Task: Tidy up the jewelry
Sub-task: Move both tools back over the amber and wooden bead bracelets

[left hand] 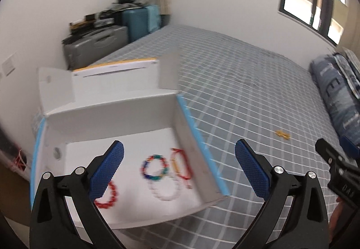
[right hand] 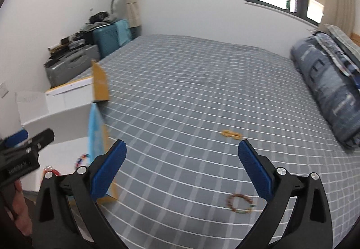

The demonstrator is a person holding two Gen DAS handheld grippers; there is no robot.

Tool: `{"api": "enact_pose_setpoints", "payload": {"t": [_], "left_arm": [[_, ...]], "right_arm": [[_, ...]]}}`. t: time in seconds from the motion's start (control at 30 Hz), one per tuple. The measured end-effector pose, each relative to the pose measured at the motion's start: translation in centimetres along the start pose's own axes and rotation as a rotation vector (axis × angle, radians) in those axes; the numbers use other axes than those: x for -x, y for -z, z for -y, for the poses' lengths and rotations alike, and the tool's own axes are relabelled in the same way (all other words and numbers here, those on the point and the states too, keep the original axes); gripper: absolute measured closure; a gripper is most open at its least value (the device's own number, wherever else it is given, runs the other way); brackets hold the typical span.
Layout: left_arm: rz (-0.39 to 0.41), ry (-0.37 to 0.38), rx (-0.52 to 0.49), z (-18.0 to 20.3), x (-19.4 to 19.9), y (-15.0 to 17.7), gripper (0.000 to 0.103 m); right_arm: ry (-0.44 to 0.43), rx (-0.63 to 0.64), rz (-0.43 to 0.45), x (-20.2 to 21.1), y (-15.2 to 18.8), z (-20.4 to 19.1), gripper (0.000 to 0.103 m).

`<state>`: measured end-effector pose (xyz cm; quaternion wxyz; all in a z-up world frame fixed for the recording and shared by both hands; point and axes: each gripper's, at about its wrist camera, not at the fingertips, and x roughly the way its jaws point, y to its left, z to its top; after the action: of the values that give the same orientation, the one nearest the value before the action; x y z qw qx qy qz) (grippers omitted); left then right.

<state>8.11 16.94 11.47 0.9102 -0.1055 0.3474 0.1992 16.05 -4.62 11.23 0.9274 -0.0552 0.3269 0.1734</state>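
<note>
Hovering wide open and empty, both the left gripper (left hand: 179,164) and right gripper (right hand: 182,165) could easily pinch bedsheet (right hand: 191,91) instead of the flat brown bracelet (right hand: 240,203).

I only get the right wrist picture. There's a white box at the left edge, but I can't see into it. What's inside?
Observer: Four bracelets lie on the floor of the white box: a multicoloured bead bracelet, a white bead bracelet, a red cord bracelet and a red bead bracelet.
Operator: Is the other hand-held gripper holding one of them?
Observer: No. The left hand-held gripper hangs over the box with its jaws wide open and nothing between them.
Operator: Anything behind the box?
Observer: Its lid flaps stand open, and beyond them a grey suitcase sits against the wall.
</note>
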Motion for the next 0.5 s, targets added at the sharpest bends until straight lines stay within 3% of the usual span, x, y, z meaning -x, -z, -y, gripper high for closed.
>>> {"api": "enact_pose_setpoints", "payload": {"t": [0.3, 0.5], "left_arm": [[-0.038, 0.11, -0.143, 10.8, -3.0, -0.1, 0.006], [-0.09, 0.162, -0.226, 18.1, -7.4, -0.1, 0.006]], "right_arm": [[0.095, -0.069, -0.046, -1.1, 3.7, 7.6, 0.008], [0.126, -0.095, -0.109, -3.4, 6.9, 11.2, 0.008]]}}
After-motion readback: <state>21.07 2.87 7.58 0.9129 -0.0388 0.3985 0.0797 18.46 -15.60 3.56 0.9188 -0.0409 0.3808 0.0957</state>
